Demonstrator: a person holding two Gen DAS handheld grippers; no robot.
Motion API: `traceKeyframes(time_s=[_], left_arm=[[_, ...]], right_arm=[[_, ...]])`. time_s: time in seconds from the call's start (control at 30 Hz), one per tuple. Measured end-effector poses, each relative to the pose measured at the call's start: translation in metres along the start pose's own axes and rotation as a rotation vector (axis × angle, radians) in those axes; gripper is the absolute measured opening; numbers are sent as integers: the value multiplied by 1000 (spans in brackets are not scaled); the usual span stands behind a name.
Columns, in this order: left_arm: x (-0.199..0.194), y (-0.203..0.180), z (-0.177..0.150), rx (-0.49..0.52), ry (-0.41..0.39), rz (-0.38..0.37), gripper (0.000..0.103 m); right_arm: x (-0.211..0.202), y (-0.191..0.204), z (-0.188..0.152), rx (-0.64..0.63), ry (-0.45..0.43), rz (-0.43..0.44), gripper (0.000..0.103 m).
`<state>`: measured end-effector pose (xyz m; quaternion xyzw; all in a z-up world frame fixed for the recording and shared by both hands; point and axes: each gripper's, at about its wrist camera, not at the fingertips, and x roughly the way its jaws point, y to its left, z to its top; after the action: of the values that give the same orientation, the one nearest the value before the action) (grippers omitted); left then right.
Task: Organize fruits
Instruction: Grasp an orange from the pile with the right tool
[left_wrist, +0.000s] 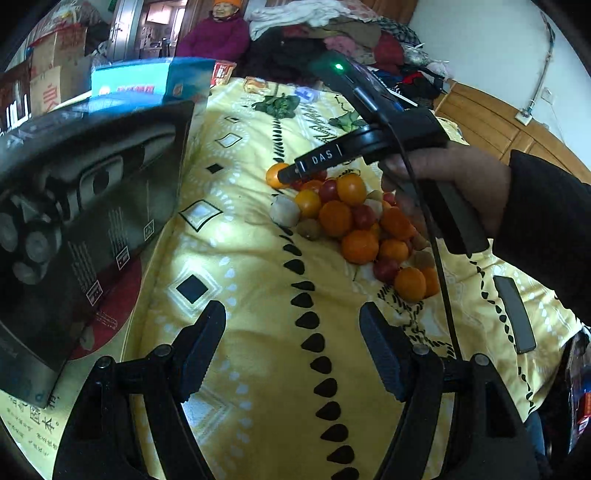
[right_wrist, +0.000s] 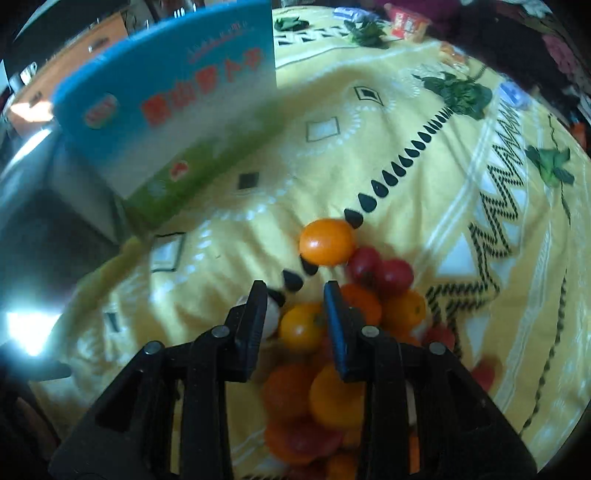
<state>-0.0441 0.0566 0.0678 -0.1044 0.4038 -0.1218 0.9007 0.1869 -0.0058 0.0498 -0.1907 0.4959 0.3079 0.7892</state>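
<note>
A pile of small fruits (left_wrist: 354, 221) lies on a yellow patterned cloth (left_wrist: 258, 258): orange and yellow ones, red tomatoes, pale and brown ones. My left gripper (left_wrist: 291, 354) is open and empty, low over the cloth, short of the pile. My right gripper (right_wrist: 295, 321) hangs over the pile, jaws partly open on either side of a yellow tomato (right_wrist: 301, 326), not clamped on it. An orange fruit (right_wrist: 327, 242) lies just beyond its tips. In the left wrist view the right gripper's tip (left_wrist: 291, 173) is at the pile's far end.
A black box (left_wrist: 85, 206) and a blue box (left_wrist: 151, 79) stand at the left of the cloth; the blue box also shows in the right wrist view (right_wrist: 166, 107). A black phone (left_wrist: 515, 314) lies at the right. A seated person (left_wrist: 218, 33) and piled clothes are behind.
</note>
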Motion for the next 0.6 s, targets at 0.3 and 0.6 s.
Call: traceKeyframes(time_s=[0.3, 0.6], left_arm=[[12, 9, 5, -21, -8, -9, 76], [28, 1, 21, -8, -17, 28, 73]], right_arm=[[24, -1, 18, -19, 22, -39, 59], [-48, -12, -3, 85, -153, -21, 42]])
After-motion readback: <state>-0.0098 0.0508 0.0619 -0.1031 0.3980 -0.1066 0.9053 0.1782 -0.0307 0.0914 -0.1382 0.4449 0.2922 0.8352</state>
